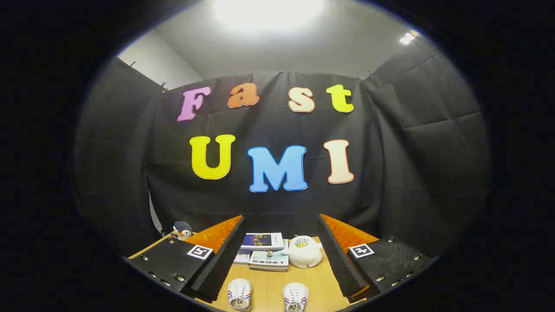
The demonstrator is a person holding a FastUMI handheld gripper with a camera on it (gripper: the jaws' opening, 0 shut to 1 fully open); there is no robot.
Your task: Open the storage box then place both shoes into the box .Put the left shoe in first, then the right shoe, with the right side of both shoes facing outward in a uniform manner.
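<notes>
While its two fingers stand spread wide with nothing between them, the hand-held gripper hovers above the wooden surface. Near, between the fingers, two white shoes lie side by side, apart. Farther off sit stacked books, a white plush toy touching them on the right, and a penguin toy far left.

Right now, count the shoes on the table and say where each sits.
2. One shoe lies between the open gripper fingers, by the left finger; the other shoe lies beside it, nearer the right finger. Both partly cut off.
</notes>
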